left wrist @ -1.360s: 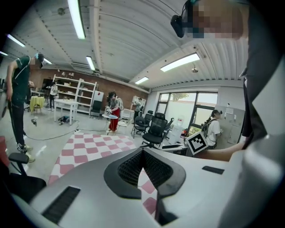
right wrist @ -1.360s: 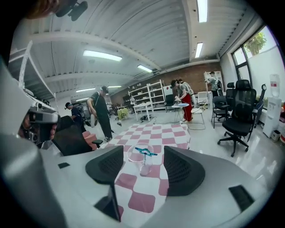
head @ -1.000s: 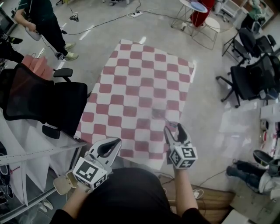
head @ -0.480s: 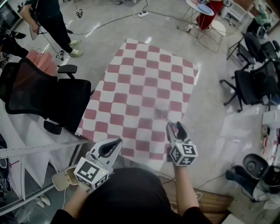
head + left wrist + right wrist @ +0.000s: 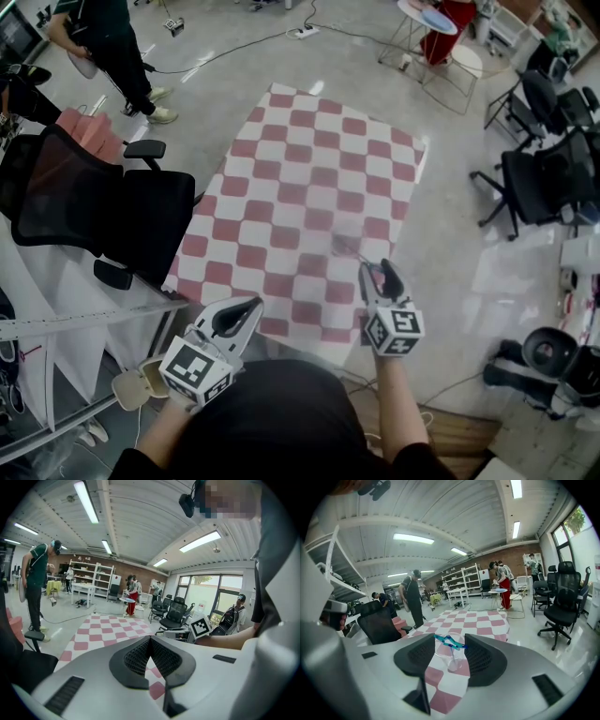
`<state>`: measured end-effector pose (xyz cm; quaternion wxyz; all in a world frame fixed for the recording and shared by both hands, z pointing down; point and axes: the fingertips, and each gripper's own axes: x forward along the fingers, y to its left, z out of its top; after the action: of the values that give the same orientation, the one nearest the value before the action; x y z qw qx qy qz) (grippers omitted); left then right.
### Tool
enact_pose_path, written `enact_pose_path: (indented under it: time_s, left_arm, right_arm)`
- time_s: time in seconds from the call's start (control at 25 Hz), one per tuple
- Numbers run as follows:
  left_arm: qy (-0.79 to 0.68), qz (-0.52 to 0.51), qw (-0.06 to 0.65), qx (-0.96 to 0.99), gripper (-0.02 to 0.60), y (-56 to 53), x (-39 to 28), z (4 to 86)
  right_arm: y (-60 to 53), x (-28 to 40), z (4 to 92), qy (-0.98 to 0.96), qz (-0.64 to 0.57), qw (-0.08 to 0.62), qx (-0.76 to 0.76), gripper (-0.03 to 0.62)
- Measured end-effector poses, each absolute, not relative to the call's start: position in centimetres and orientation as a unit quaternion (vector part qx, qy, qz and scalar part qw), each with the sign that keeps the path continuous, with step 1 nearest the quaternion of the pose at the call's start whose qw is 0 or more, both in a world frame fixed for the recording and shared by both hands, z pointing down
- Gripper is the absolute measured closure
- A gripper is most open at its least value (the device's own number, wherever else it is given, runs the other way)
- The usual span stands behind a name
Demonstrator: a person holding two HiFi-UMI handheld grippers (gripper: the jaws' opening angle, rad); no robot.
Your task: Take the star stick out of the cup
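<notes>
A clear plastic cup (image 5: 341,247) stands on the red-and-white checkered tablecloth (image 5: 300,187), near its right front corner. In the right gripper view the cup (image 5: 453,660) holds a blue star stick (image 5: 449,642) whose star head lies across the rim. My right gripper (image 5: 379,274) is just short of the cup, and its jaws are closing. The star shows in the gap between them (image 5: 450,645), and the pads do not press on it. My left gripper (image 5: 235,319) hovers at the table's front left edge, jaws together (image 5: 150,641), holding nothing.
A black office chair (image 5: 94,211) stands against the table's left side. A person (image 5: 108,47) stands at the far left. More black chairs (image 5: 539,178) are on the right, and small white tables (image 5: 441,23) beyond the table. Cables cross the floor.
My right gripper has edged slightly forward toward the cup and its jaws have narrowed. The left gripper has stayed where it was.
</notes>
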<state>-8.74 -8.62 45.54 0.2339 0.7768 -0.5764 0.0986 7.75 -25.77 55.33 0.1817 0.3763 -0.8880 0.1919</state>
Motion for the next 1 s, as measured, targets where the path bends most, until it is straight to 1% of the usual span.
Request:
enact_pose_path:
  time_s: [0.28, 0.64, 1.0]
  left_arm:
    - [-0.570, 0.090, 0.230, 0.784, 0.541, -8.7, -8.6, 45.2]
    - [-0.555, 0.073, 0.211, 0.801, 0.541, -9.3, -8.5, 44.1]
    - [-0.528, 0.051, 0.192, 0.826, 0.541, -10.3, -8.4, 42.8]
  right_arm:
    - [-26.0, 7.4, 53.5, -0.893, 0.170, 0.179, 0.376, 0.385]
    - [-25.4, 6.7, 49.6, -0.901, 0.112, 0.181, 0.378, 0.388]
    - [-24.2, 7.5, 42.3, -0.900, 0.081, 0.127, 0.410, 0.390]
